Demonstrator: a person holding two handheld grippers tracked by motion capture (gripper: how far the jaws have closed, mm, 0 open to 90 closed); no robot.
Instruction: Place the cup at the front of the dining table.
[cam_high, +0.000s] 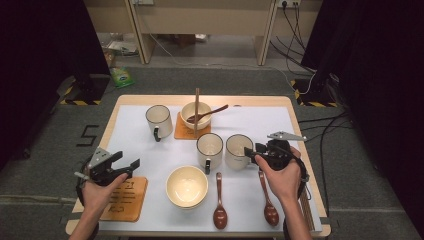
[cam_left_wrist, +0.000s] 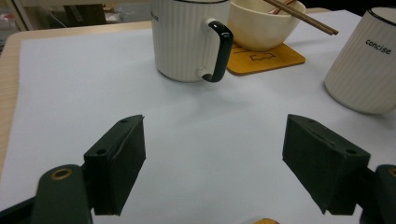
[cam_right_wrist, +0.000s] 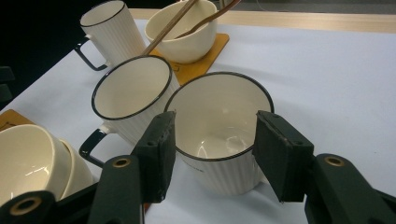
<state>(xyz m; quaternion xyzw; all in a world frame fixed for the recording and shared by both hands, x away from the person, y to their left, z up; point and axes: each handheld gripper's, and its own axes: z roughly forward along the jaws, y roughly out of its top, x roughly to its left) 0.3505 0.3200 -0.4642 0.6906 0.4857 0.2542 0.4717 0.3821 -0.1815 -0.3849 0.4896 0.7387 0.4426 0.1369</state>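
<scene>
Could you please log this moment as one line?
right hand-held gripper: open, jaws either side of mug | left hand-held gripper: open, over table

Your left gripper (cam_high: 131, 164) is a black block topped with a grey three-cornered plate, and your right gripper (cam_high: 248, 151) is built the same way, its plate pale grey and pointed. Each carries two thick, matt black jaws shaped like slabs with flat inner faces. Small screw holes dot the jaw sides, and a brass-coloured ring sits in each rounded arm behind them. Your forearms are bare, with no sleeves. A dark strap circles each wrist.
</scene>
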